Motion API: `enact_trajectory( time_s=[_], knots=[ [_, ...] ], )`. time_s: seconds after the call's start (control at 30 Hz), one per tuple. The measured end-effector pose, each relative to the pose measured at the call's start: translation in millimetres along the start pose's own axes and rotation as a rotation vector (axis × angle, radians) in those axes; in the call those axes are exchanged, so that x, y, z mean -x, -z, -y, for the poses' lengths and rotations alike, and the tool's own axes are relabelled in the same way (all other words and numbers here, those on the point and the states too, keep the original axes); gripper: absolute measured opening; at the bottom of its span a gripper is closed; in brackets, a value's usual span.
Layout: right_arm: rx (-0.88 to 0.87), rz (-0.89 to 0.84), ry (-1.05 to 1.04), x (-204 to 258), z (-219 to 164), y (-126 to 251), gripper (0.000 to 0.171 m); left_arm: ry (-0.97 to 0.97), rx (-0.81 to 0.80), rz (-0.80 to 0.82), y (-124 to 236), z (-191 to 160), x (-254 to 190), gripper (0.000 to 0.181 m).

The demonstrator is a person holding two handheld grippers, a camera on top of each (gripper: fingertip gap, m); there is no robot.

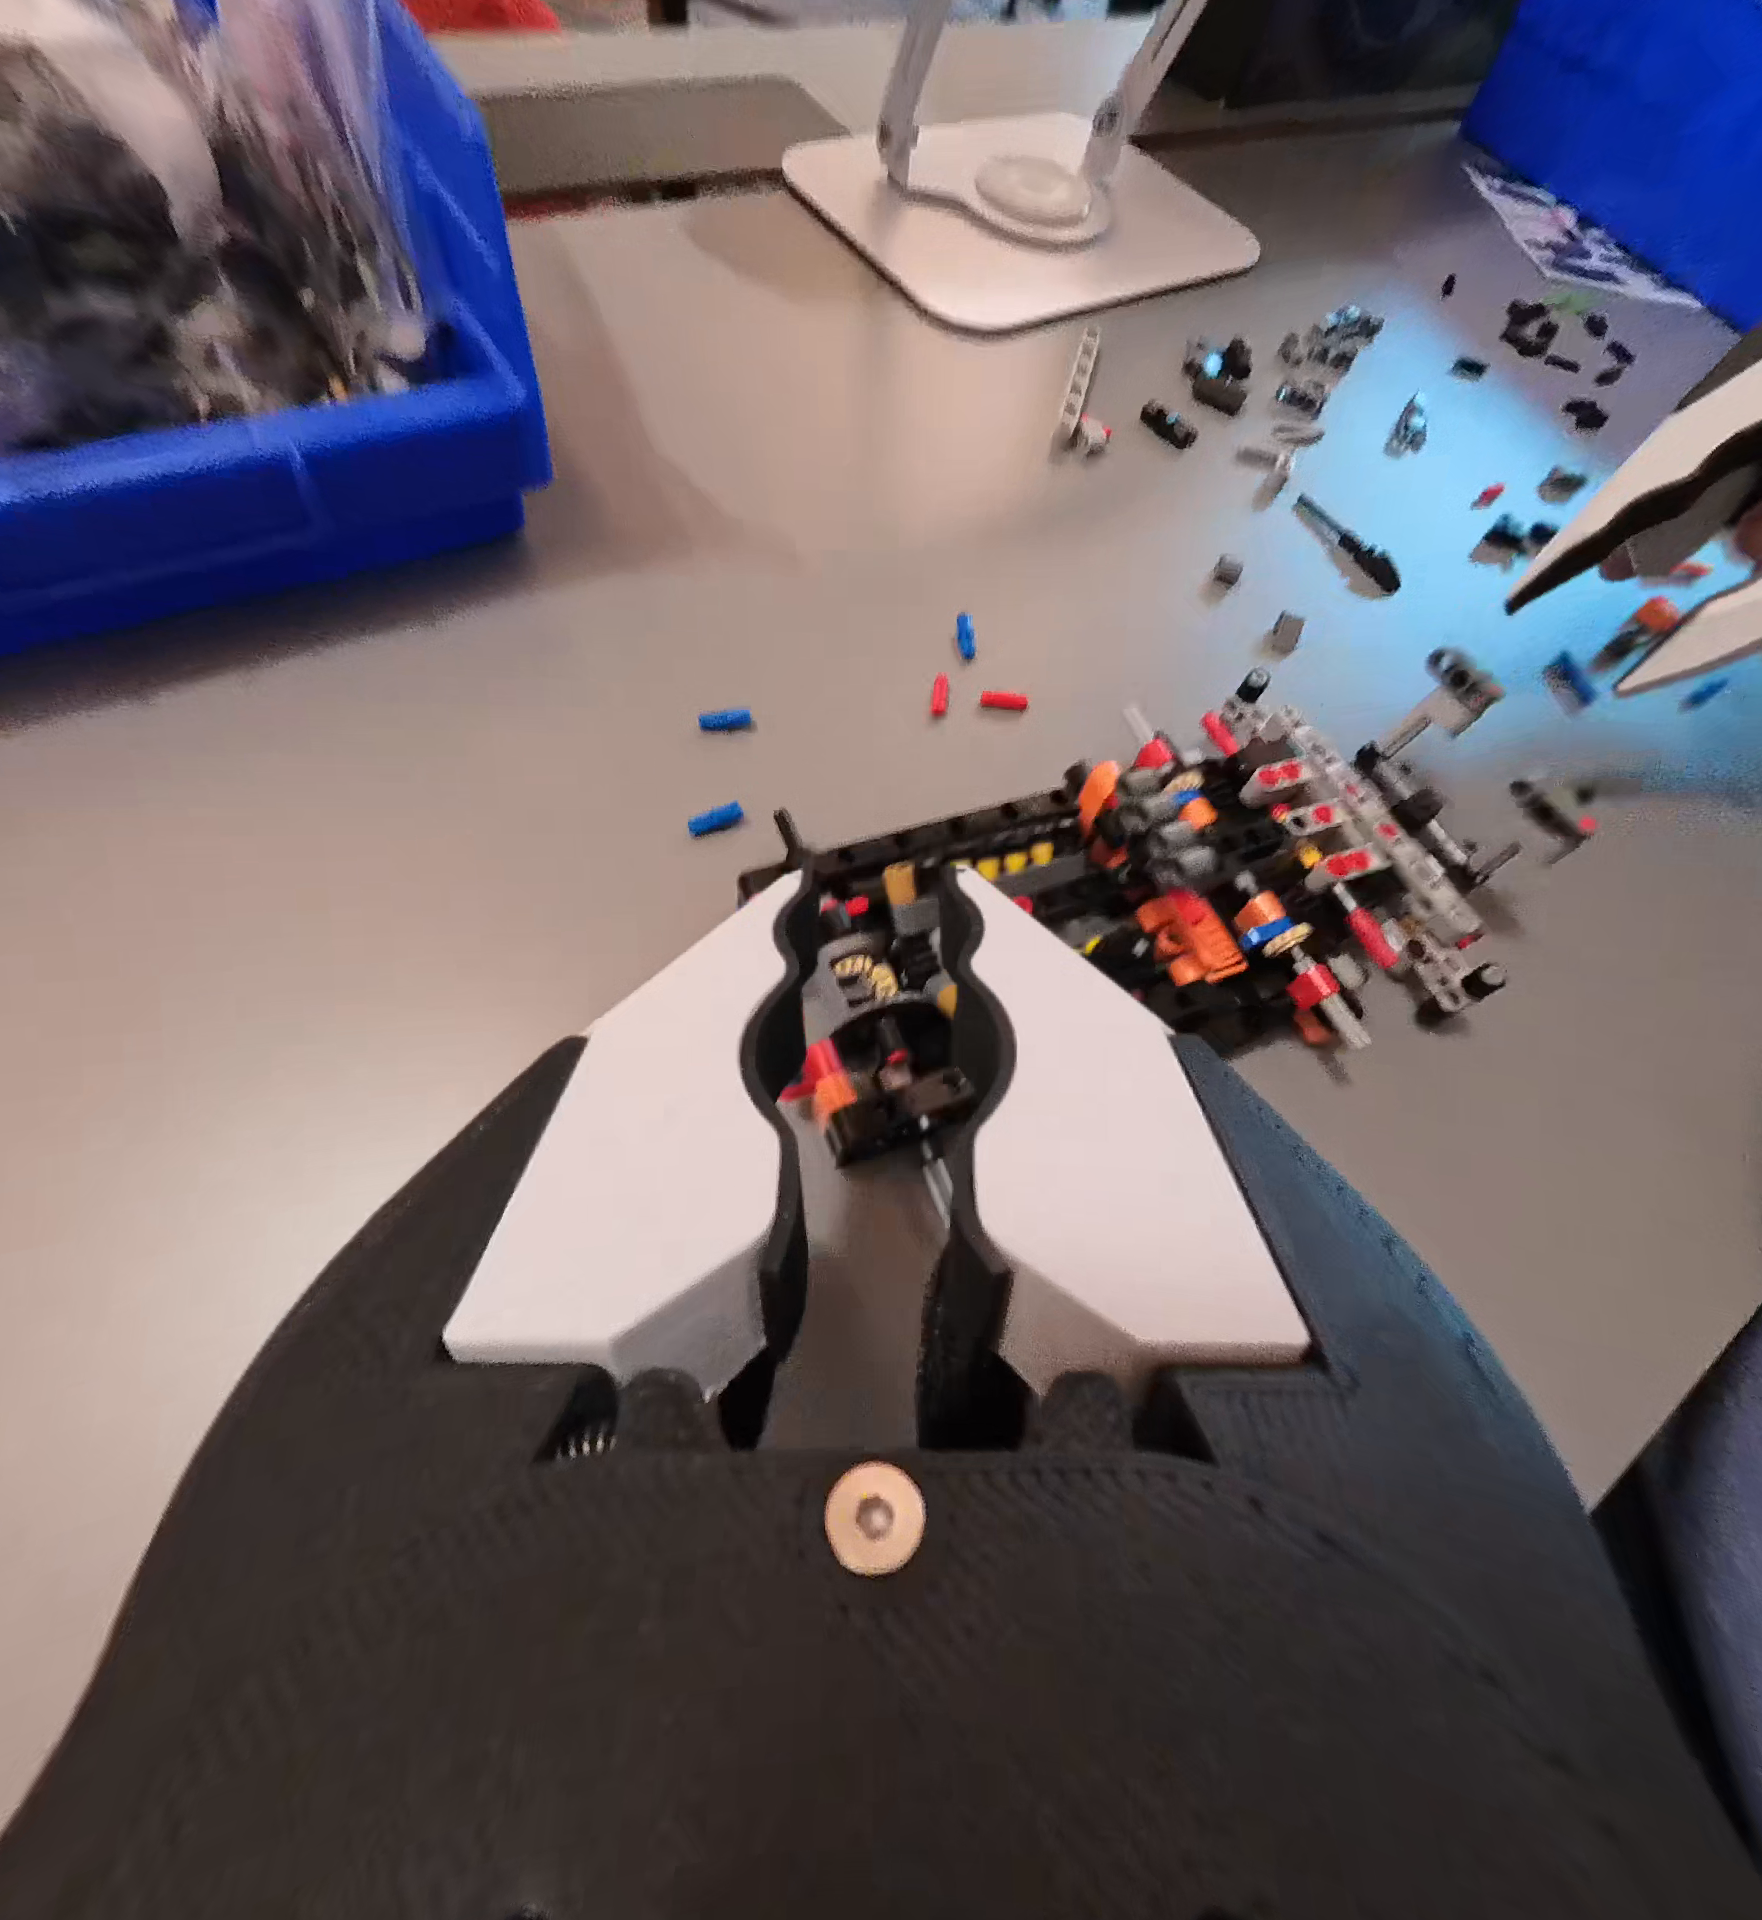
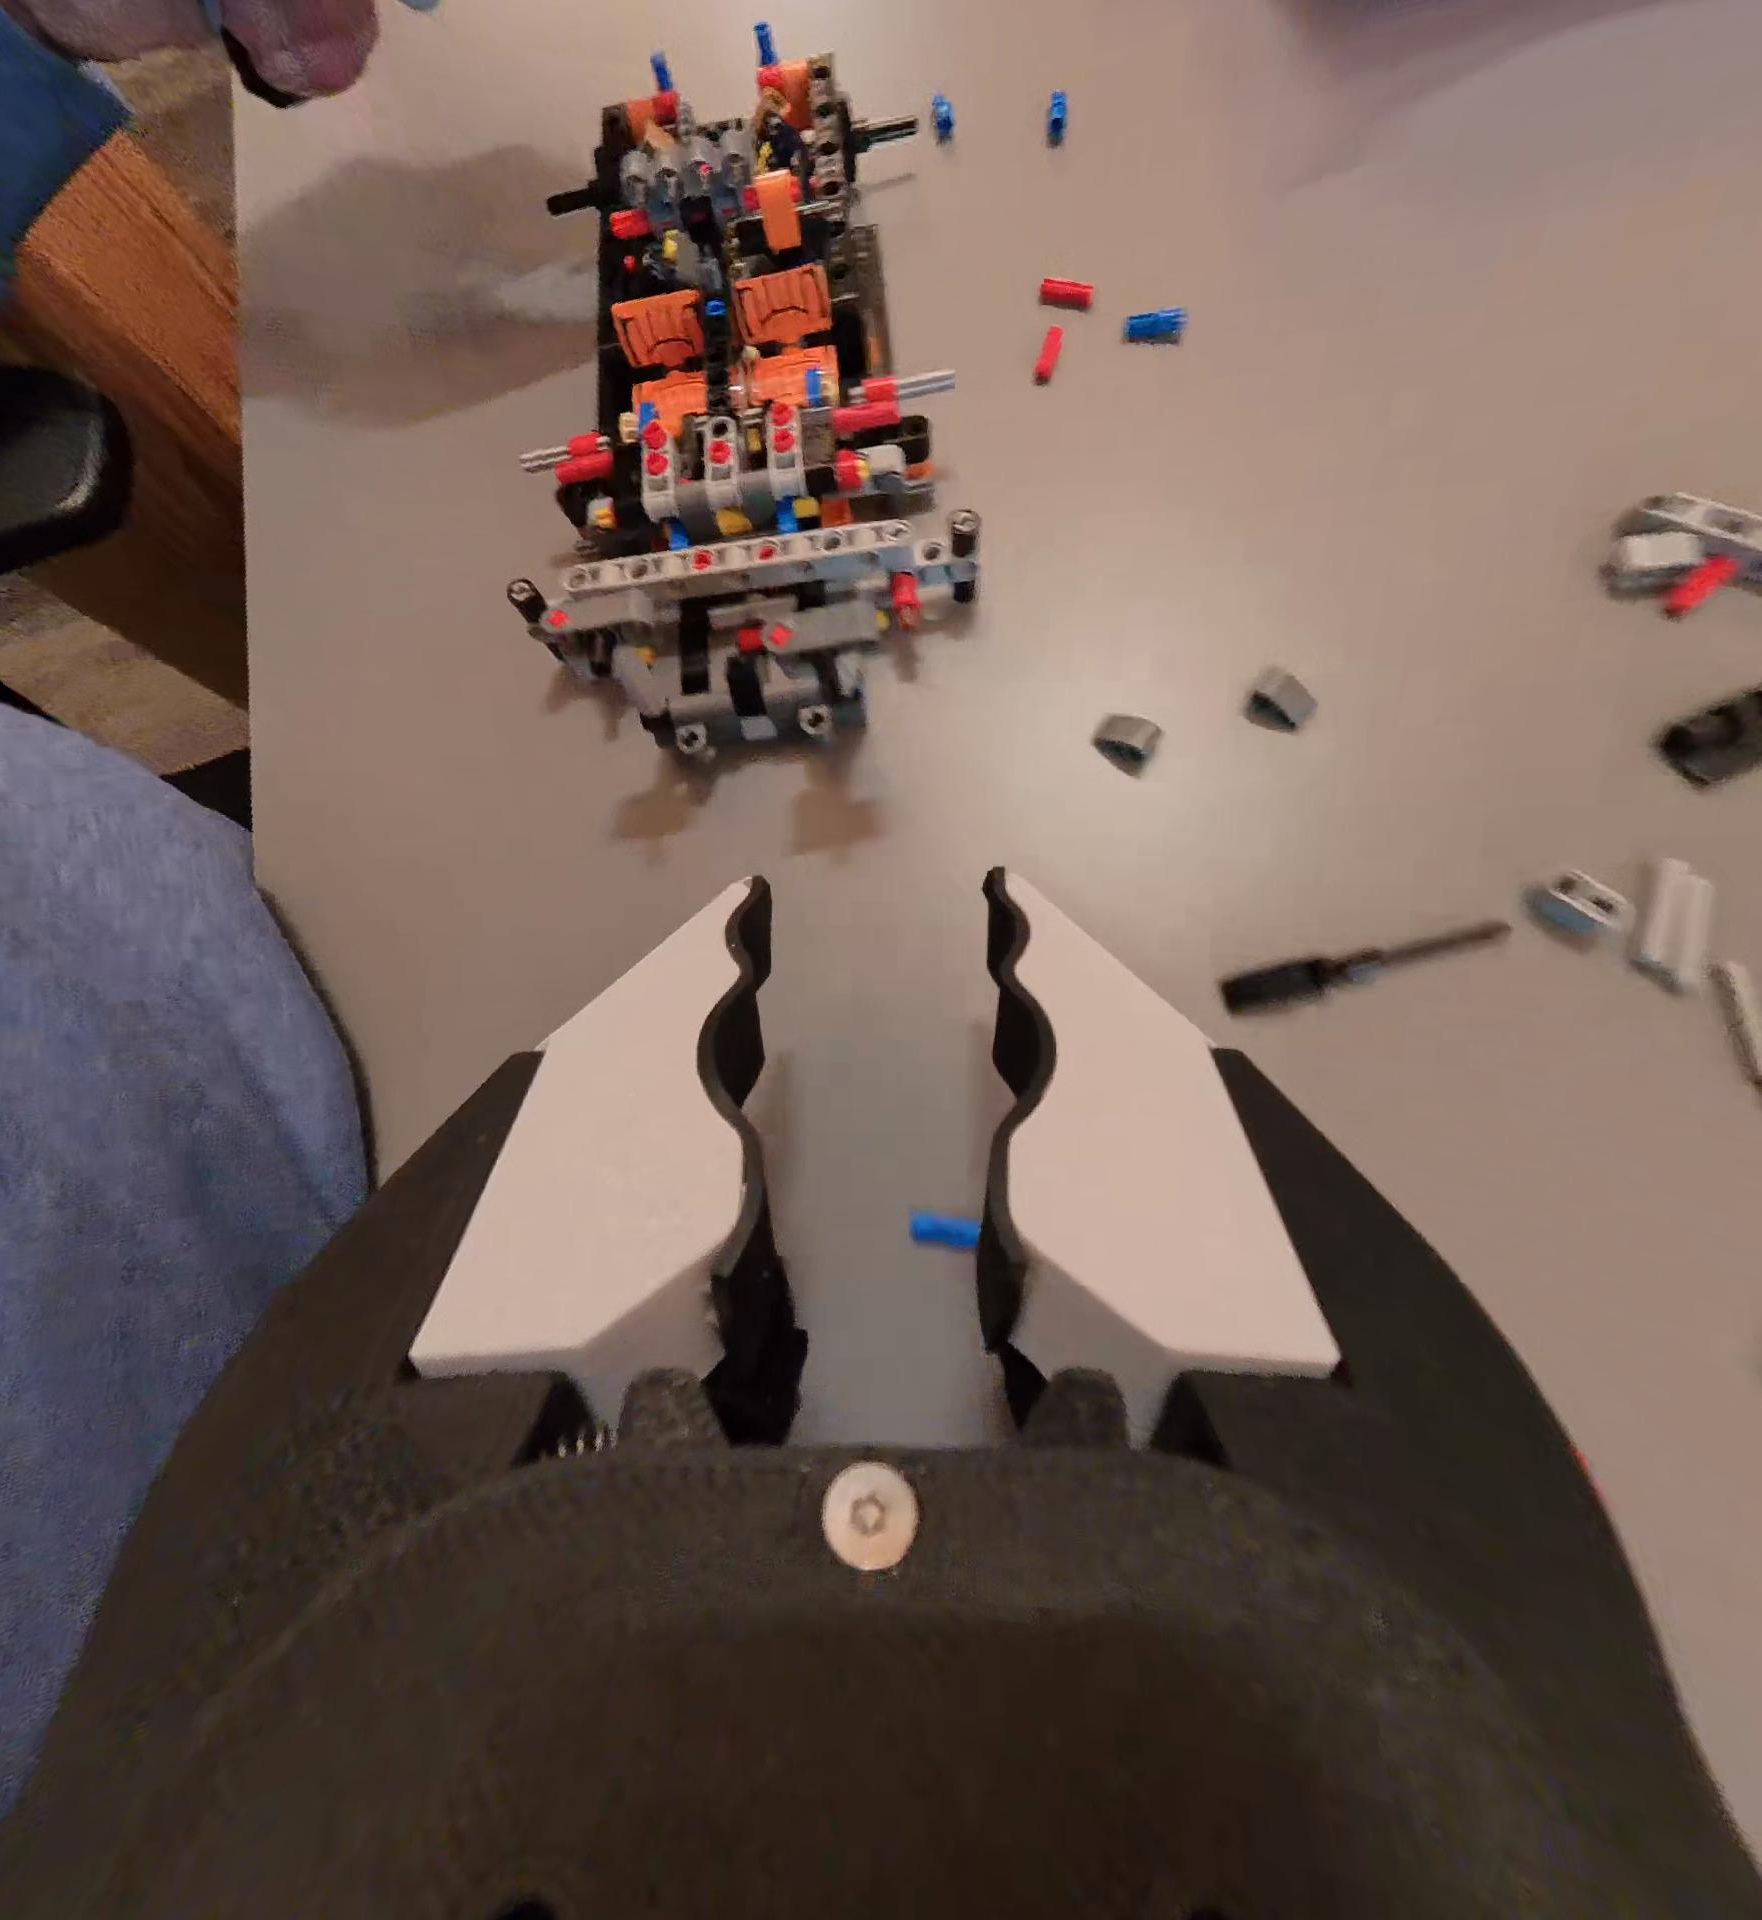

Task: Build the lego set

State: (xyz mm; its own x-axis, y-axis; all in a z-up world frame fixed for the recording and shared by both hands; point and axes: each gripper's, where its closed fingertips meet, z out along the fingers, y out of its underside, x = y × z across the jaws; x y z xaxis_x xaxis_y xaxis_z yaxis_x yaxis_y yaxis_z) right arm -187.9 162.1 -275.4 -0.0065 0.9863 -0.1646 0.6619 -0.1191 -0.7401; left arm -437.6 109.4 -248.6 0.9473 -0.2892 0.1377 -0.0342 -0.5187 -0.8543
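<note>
Ahead of the open, empty right gripper (image 2: 872, 883) sits the half-built chassis (image 2: 742, 416); left gripper (image 1: 877, 883) clamps its end; loose pieces (image 1: 1376, 468) remain unfitted.

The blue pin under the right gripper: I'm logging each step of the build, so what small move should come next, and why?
Probably lower the right gripper and draw it back so its tips straddle the blue pin, then close. Its jaws stand open and empty with the pin lying loose on the table far back between them, while the left gripper appears occupied at the lego model.
</note>
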Motion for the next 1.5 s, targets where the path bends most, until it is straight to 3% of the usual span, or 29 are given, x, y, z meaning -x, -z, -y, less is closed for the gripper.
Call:
enact_trajectory(
  time_s=[0.2, 0.33, 0.53, 0.83, 0.93, 1.13, 1.4, 1.5],
  knots=[
    [-0.046, -0.200, -0.074, -75.1, -18.5, 69.8, 0.028, -0.129, -0.067, -0.068, -7.3, 43.5, -54.4, 0.011],
    [-0.051, -0.301, -0.099, -125.2, -30.5, 102.4, 0.020, -0.167, -0.131, -0.239, -18.6, 66.8, -114.8, 0.000],
    [0.059, -0.422, -0.111, -188.5, -39.3, 87.5, 0.021, -0.232, -0.132, -0.415, -40.0, 71.9, -187.6, 0.000],
    [0.158, -0.453, -0.137, -226.6, -55.5, 58.6, 0.016, -0.224, -0.154, -0.465, -43.6, 78.7, -201.5, 0.000],
    [0.143, -0.444, -0.155, -231.3, -54.5, 56.3, 0.006, -0.222, -0.161, -0.472, -48.1, 81.8, -202.8, 0.000],
    [0.073, -0.393, -0.120, -206.9, -41.0, 70.6, 0.006, -0.229, -0.169, -0.456, -54.7, 85.9, -208.8, 0.003],
    [-0.182, -0.353, 0.169, -102.3, 24.8, 111.0, 0.005, -0.181, -0.233, -0.437, -78.6, 114.9, -233.3, 0.034],
    [-0.244, -0.357, 0.281, -68.9, 39.5, 119.6, 0.005, -0.150, -0.250, -0.467, -88.1, 129.2, -248.4, 0.034]
  ],
)
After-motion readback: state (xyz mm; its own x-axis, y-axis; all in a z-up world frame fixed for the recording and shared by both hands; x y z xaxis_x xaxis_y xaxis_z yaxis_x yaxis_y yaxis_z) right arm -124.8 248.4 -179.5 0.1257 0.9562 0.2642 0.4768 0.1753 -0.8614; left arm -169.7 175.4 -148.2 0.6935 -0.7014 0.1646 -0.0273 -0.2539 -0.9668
